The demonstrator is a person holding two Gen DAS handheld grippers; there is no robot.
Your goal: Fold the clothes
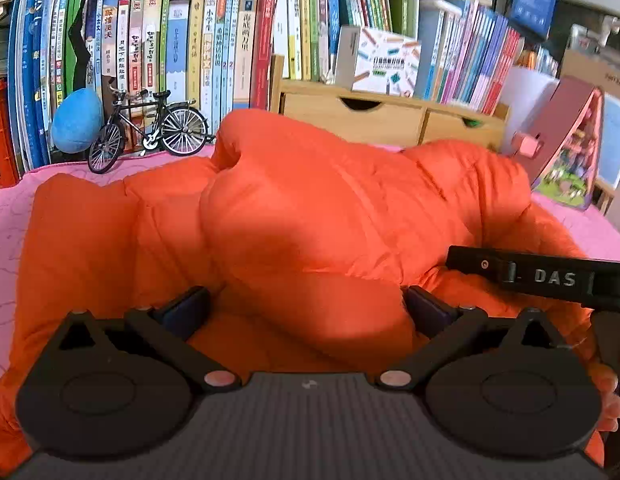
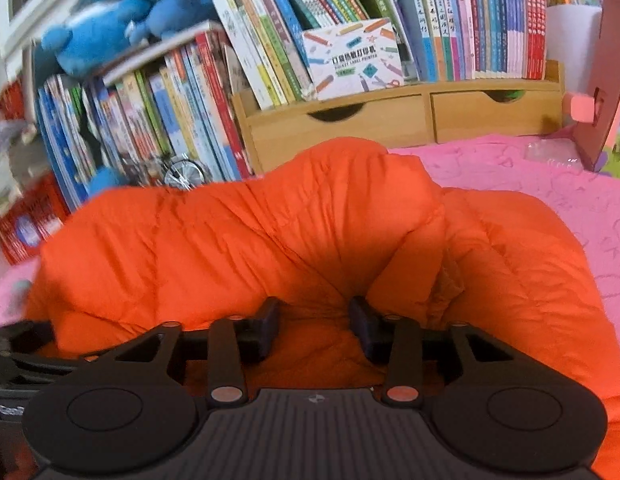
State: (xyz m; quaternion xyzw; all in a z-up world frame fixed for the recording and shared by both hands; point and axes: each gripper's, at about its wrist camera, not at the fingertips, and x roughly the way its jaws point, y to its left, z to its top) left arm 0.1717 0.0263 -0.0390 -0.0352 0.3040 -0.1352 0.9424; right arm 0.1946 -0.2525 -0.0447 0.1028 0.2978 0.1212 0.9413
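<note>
An orange puffer jacket point(image 1: 310, 208) lies bunched on a pink cloth point(image 1: 9, 220). My left gripper point(image 1: 305, 312) sits low at its near edge. Its jaws stand wide apart, with a thick puffy roll of the jacket between the fingers. To the right, the black body of the right tool point(image 1: 550, 276) rests across the jacket, and a person's fingers point(image 1: 610, 396) show beside it. In the right wrist view the jacket point(image 2: 269, 232) fills the middle. My right gripper point(image 2: 316, 324) stands partly open over a shadowed fold, and its pads point(image 2: 269, 322) do not pinch the cloth.
Rows of upright books point(image 1: 213, 40) and a wooden drawer box point(image 1: 390, 118) line the back. A model bicycle point(image 1: 149, 130) and a blue plush ball point(image 1: 75, 120) stand at the back left. An open picture book point(image 1: 566, 148) leans at the right, where bare pink cloth point(image 2: 550, 184) shows.
</note>
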